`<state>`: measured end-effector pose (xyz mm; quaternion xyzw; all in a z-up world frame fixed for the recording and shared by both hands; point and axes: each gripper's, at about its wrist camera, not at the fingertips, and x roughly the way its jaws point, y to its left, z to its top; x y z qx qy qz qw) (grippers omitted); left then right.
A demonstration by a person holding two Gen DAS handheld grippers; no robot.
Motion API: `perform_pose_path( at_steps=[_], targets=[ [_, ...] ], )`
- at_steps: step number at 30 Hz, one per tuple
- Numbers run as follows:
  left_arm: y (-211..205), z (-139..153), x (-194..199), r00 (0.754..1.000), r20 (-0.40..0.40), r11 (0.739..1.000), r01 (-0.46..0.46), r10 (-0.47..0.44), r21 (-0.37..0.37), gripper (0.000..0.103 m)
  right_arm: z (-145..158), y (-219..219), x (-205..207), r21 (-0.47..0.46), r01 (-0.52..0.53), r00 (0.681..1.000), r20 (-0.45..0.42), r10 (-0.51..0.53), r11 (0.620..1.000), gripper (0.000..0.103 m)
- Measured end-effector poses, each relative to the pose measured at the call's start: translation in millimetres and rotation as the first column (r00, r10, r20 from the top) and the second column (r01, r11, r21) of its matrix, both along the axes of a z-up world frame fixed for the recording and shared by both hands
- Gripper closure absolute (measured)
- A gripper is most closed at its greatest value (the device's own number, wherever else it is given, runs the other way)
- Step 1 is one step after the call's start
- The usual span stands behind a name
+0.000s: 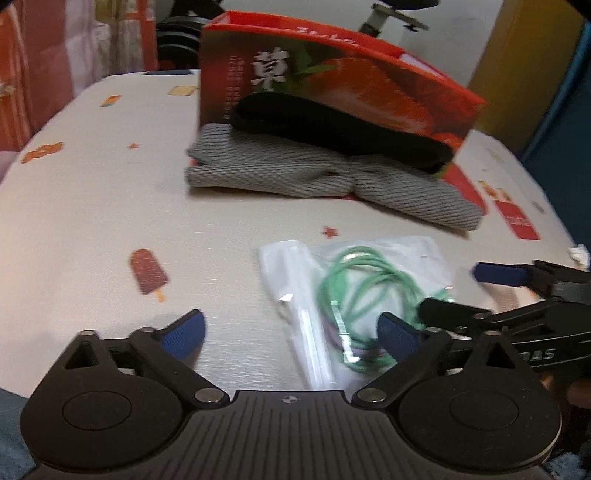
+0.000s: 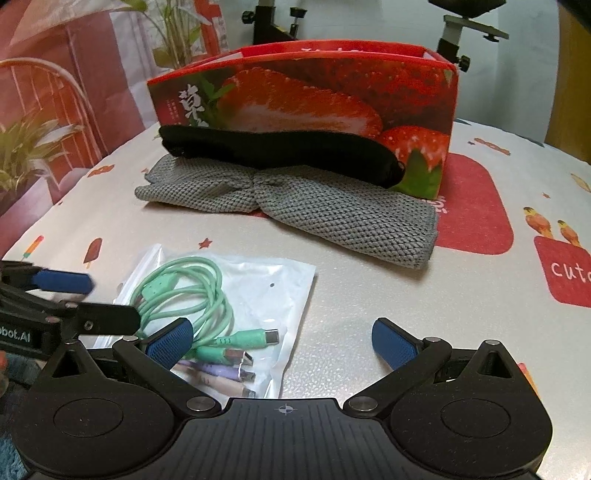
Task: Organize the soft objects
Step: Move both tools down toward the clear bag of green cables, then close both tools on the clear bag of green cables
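Note:
A grey knitted cloth (image 1: 325, 177) (image 2: 295, 214) lies folded on the table in front of a red strawberry box (image 1: 332, 77) (image 2: 314, 92). A black soft pouch (image 1: 340, 129) (image 2: 280, 151) lies on the cloth, against the box. A clear bag with a green cable (image 1: 354, 291) (image 2: 221, 306) lies near both grippers. My left gripper (image 1: 291, 332) is open and empty, its right finger over the bag. My right gripper (image 2: 284, 343) is open and empty, its left finger over the bag. Each gripper shows in the other's view: the right one (image 1: 491, 291), the left one (image 2: 88, 299).
The table (image 1: 92, 206) (image 2: 369, 295) has a light cloth with popsicle prints and red patches. A red patterned curtain and a plant (image 2: 22, 147) stand at the left. Black stands rise behind the box (image 2: 458, 29).

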<state>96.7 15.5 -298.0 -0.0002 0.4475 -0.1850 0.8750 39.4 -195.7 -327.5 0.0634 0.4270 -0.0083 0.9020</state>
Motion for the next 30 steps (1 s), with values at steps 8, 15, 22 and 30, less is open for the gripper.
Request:
perform_pose_path(
  at_steps=[8,15,22,30],
  targets=[
    [7.0,1.8,1.3,1.0,-0.012,0.994,0.003,-0.004,-0.105,0.048,1.8,18.6,-2.1,0.004,-0.136,0.991,-0.002,0.136,0.991,0.01],
    [-1.7,0.1,-3.3,0.998,-0.018,0.99,0.061,-0.064,-0.128,0.048,4.6,19.4,-3.1,0.017,-0.157,0.988,0.005,0.157,0.987,0.012],
    [-1.8,-2.1,-1.9,0.998,-0.024,0.986,0.055,-0.059,-0.155,0.048,3.1,20.6,-3.5,0.013,-0.165,0.986,0.019,0.165,0.986,0.012],
    [-1.7,-4.5,-0.6,0.996,-0.043,0.978,0.062,-0.072,-0.201,0.064,5.8,20.8,-5.6,0.024,-0.168,0.985,0.032,0.167,0.985,0.022]
  ],
)
